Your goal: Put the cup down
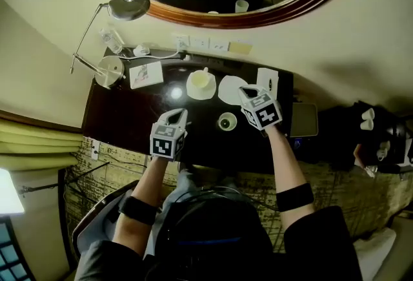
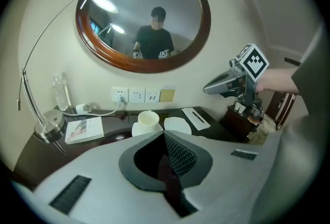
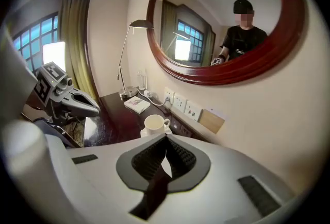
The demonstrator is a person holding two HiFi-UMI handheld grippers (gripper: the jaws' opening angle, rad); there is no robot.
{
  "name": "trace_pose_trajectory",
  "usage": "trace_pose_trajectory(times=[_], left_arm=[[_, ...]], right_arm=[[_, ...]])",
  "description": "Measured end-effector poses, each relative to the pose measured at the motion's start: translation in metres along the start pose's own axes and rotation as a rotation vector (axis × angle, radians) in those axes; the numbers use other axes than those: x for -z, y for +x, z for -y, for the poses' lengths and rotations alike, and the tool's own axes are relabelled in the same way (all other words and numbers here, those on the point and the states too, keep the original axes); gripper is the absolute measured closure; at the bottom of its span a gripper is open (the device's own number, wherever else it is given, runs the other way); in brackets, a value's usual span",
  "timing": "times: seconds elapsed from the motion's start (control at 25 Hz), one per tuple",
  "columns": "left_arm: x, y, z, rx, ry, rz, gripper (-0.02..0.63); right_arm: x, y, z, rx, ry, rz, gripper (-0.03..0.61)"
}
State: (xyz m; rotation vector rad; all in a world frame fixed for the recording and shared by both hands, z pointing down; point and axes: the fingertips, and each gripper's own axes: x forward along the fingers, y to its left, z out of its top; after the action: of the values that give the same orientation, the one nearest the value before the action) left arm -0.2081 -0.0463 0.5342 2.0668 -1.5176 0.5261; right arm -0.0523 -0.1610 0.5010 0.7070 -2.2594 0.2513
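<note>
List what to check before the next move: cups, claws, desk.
1. Small cup stands upright on the desk: ok.
2. Right claw is shut with nothing between the jaws: ok.
3. Left claw is shut with nothing between the jaws: ok.
4. Both claws are apart from the small cup: ok.
5. Big cup is upright at the back of the desk: ok.
6. What the small cup holds: cannot tell.
</note>
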Motion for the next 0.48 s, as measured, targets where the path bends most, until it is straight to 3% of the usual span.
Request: trace_pose_trajectory(times=[0.24,0.48], left_arm=[[0.0,-0.011,0.021,0.048,0.074,-0.009,0.612],[0.011,-0.013,0.036,0.075,0.059,-0.017,0.612]], right_arm=[[0.051,-0.048,0.0,0.068,0.104,0.03,0.577],[0.097,-0.076,-0.005,0.13,0.234,0.078,0.577]])
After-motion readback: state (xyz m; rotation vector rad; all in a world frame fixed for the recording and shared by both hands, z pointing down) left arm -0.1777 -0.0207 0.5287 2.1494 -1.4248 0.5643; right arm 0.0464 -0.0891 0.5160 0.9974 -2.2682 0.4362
